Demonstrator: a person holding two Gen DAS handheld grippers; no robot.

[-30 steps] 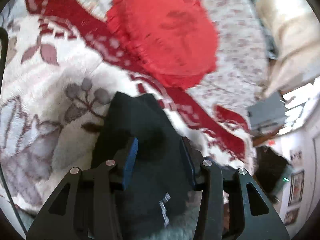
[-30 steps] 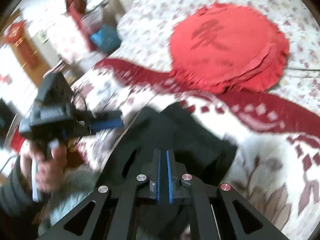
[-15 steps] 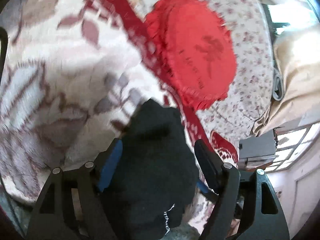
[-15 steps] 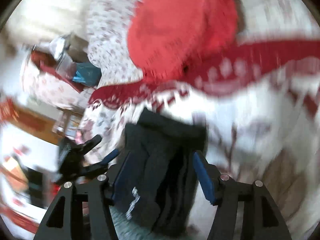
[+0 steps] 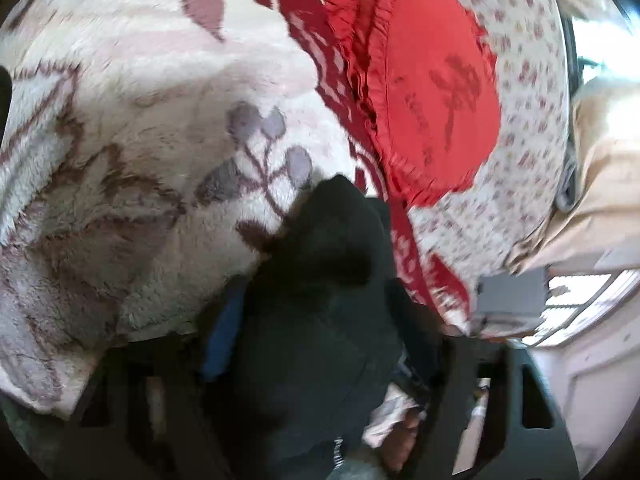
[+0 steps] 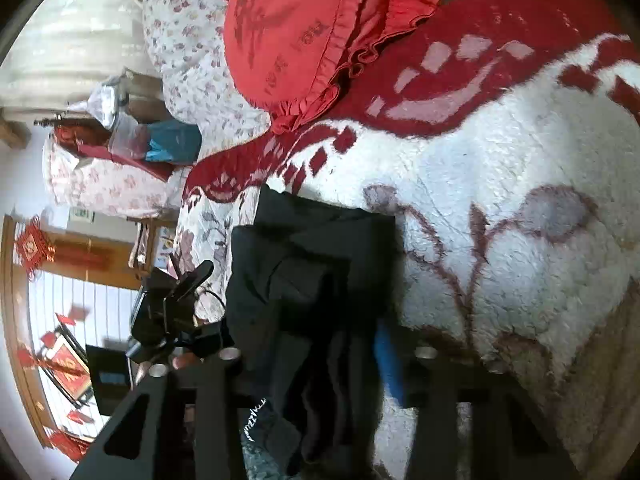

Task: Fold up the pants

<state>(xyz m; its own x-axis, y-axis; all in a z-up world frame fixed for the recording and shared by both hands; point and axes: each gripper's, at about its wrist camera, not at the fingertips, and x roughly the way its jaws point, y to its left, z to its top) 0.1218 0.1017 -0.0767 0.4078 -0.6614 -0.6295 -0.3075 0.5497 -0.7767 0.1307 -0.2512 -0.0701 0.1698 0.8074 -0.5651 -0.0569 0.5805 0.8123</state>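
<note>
The black pants (image 5: 320, 300) lie folded in a thick bundle on the white fleece blanket (image 5: 132, 184). My left gripper (image 5: 320, 332) straddles the bundle. Its blue pad (image 5: 224, 332) stands at the cloth's left edge, and the jaws are closing with the pants between them. In the right wrist view the pants (image 6: 312, 272) show stacked folds and a small white logo. My right gripper (image 6: 316, 360) straddles the near end, its blue pad (image 6: 388, 364) at the right edge, and its jaws are also closing. The left gripper (image 6: 188, 272) shows at the pants' left side.
A round red frilled cushion (image 5: 432, 92) (image 6: 288, 28) rests on a floral quilt (image 5: 520, 132) beyond the blanket's dark red border (image 6: 500, 52). The bed edge runs just left of the pants in the right wrist view, with cluttered furniture (image 6: 132, 132) beyond. A grey box (image 5: 512, 296) stands off the bed.
Both grippers let go and spread around the pants bundle. The right jaws were fully shut a second ago. Both views rolled and sank closer to the blanket.
</note>
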